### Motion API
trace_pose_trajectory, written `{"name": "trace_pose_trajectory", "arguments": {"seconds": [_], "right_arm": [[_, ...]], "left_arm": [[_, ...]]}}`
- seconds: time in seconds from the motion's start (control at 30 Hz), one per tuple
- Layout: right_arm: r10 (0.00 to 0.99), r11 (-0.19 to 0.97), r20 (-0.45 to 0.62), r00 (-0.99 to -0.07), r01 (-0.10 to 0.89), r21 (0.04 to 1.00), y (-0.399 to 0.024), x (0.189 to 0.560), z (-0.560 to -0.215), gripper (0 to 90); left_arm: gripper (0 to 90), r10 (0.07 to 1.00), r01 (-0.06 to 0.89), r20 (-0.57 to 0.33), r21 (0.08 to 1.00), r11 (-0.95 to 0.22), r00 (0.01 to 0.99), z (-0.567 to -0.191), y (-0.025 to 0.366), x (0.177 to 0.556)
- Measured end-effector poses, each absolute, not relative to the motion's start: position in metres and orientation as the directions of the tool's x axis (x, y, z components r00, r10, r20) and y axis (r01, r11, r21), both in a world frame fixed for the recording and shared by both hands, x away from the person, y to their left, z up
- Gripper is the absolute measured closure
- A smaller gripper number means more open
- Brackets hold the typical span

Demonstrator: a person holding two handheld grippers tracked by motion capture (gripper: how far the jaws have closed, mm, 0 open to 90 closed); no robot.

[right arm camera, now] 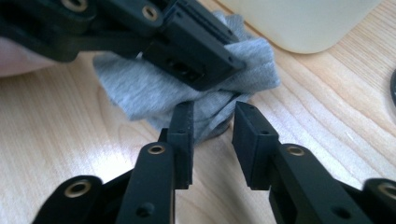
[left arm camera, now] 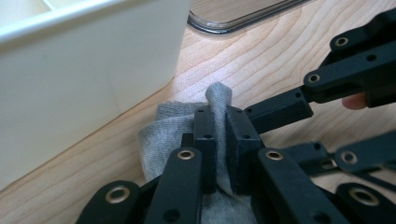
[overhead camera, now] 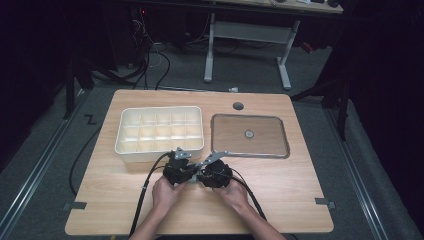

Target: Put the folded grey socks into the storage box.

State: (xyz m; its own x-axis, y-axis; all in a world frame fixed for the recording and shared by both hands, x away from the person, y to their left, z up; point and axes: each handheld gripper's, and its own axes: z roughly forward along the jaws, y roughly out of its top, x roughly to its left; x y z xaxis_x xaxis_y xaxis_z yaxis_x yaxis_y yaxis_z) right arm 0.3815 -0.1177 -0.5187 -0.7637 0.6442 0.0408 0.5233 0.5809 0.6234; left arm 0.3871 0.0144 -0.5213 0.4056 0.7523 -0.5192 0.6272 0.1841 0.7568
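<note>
— What's up in the high view?
— Both hands sit at 6 o'clock on the tabletop (overhead camera: 280, 185), near a white box (overhead camera: 160, 150).
— And the left gripper view?
— The left hand-held gripper (left arm camera: 220, 140) pinches a grey cloth (left arm camera: 161, 133).
— The right gripper view?
— The right hand-held gripper (right arm camera: 212, 140) gapes; the cloth lies at 12 o'clock.

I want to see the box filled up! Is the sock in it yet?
Not yet. The left gripper pinches the grey sock on the table beside the box. The right gripper's jaws stand open at its folds. The box's compartments look bare, so putting it in is left.
</note>
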Motion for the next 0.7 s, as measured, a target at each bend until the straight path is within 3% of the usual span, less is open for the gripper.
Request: {"name": "trace_pose_trajectory", "arguments": {"seconds": [0.63,0.7], "right_arm": [[0.605,0.557,0.053,-0.794,0.470,0.685,-0.113,0.349,-0.506,68.1],[0.616,0.548,0.057,-0.786,0.479,0.686,-0.110,0.350,-0.507,74.8]], "left_arm": [[78.1,0.732,0.653,-0.587,0.710,0.262,0.345,-0.516,0.014,0.391],[76.1,0.722,0.659,-0.603,0.700,0.274,0.340,-0.515,0.015,0.391]]}}
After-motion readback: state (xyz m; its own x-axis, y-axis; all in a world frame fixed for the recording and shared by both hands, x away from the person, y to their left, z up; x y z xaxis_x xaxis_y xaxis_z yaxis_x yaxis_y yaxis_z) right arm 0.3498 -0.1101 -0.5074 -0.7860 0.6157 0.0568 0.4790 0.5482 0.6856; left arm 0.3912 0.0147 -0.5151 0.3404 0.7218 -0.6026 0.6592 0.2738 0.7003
